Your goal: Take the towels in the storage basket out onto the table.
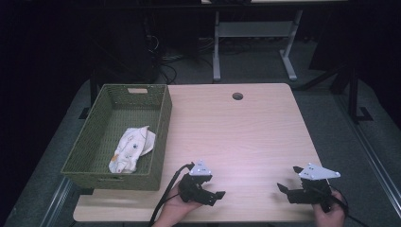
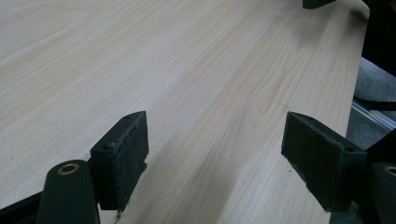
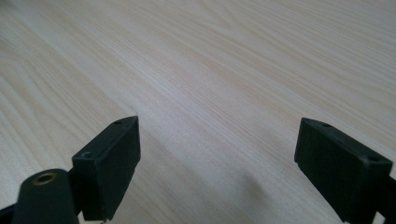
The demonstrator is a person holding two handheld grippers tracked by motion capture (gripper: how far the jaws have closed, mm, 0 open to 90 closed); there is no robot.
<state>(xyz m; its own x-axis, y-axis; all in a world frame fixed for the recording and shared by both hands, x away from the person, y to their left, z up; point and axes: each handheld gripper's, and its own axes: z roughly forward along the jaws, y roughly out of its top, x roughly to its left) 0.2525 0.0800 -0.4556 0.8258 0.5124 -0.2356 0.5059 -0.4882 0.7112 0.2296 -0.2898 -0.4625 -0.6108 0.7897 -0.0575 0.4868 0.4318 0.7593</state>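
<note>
Low over the near edge of the light wooden table [image 1: 246, 132], a hand holds my left gripper [image 1: 213, 187], which is open and points to the right. In the left gripper view its jaws [image 2: 217, 123] stand wide apart over bare wood with nothing between them. My right gripper [image 1: 288, 178] is held near the table's front right corner, pointing left, and is also open. In the right gripper view its two black jaws [image 3: 219, 123] frame bare tabletop and nothing else.
A green woven basket [image 1: 161, 137] stands on the left side of the table with a crumpled white cloth [image 1: 130, 149] lying in it. A round cable hole [image 1: 237, 96] sits near the far edge. Desk legs and cables stand on the floor beyond.
</note>
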